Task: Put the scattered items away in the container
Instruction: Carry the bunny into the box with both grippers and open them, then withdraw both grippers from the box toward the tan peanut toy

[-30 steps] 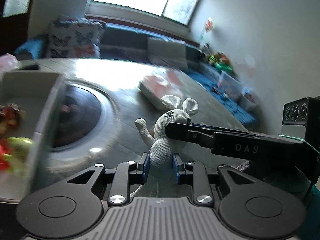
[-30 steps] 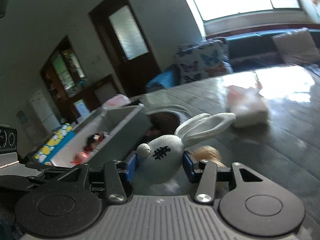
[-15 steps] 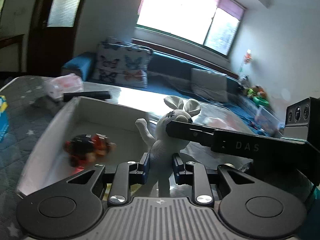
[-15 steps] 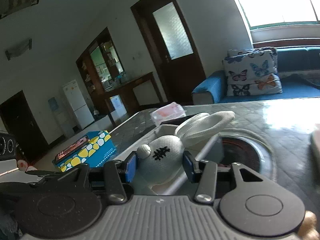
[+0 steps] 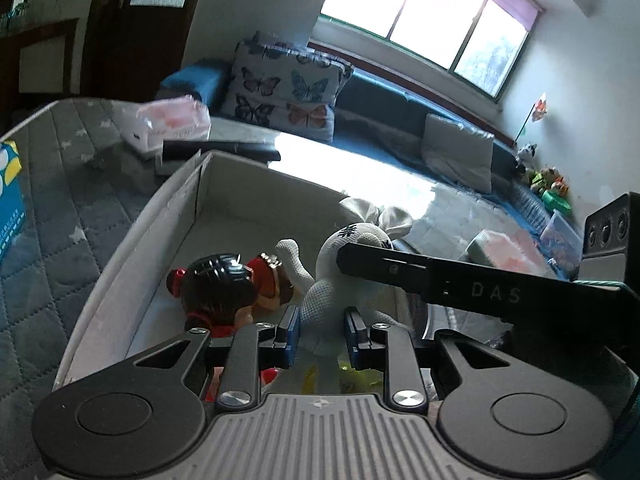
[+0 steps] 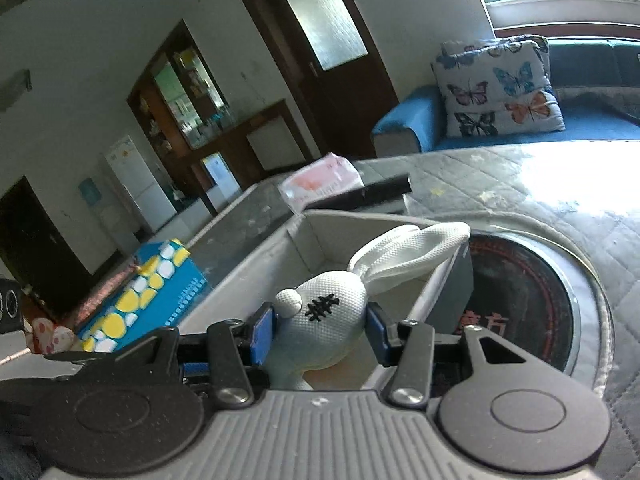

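Left wrist view: both grippers pinch 1 stuffed bunny [image 5: 320, 300], left gripper [image 5: 320, 334] on its body, right gripper [image 6: 320, 334] on its head, hanging over the box [image 5: 168, 208] so it drops in beside the doll [image 5: 224, 288].

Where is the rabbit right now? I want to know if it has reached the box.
The rabbit hangs over the box, gripped by the left gripper at its body and the right gripper at its head, right of the doll.
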A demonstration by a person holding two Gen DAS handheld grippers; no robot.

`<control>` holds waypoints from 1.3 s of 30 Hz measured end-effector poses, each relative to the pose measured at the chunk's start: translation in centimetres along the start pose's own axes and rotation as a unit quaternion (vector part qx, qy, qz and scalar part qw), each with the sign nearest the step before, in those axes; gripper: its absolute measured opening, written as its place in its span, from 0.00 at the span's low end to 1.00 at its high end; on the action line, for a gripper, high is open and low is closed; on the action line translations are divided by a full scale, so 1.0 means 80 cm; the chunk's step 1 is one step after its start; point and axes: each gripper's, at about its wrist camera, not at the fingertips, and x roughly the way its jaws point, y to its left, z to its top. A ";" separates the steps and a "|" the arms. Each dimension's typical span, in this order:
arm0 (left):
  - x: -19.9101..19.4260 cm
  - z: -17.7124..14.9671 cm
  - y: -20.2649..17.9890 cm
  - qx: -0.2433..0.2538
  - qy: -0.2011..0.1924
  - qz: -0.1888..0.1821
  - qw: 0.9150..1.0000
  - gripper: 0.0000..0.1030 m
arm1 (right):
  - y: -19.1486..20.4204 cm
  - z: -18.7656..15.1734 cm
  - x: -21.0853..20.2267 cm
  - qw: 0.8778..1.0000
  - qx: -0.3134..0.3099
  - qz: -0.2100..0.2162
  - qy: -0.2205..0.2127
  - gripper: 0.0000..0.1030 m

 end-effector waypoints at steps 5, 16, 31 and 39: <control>0.010 -0.003 0.006 -0.005 0.014 0.013 1.000 0.25 | 0.012 0.001 0.008 0.999 -0.040 -0.028 0.007 0.49; 0.004 -0.005 0.006 -0.017 0.013 0.013 1.000 0.30 | 0.023 0.004 -0.013 0.997 -0.069 -0.039 -0.006 0.49; -0.034 -0.014 -0.023 -0.014 -0.015 0.013 1.000 0.30 | 0.020 -0.029 -0.083 0.995 -0.086 -0.055 -0.022 0.55; -0.056 -0.030 -0.064 0.005 -0.027 -0.005 1.000 0.30 | 0.021 -0.056 -0.132 0.991 -0.108 -0.070 -0.038 0.67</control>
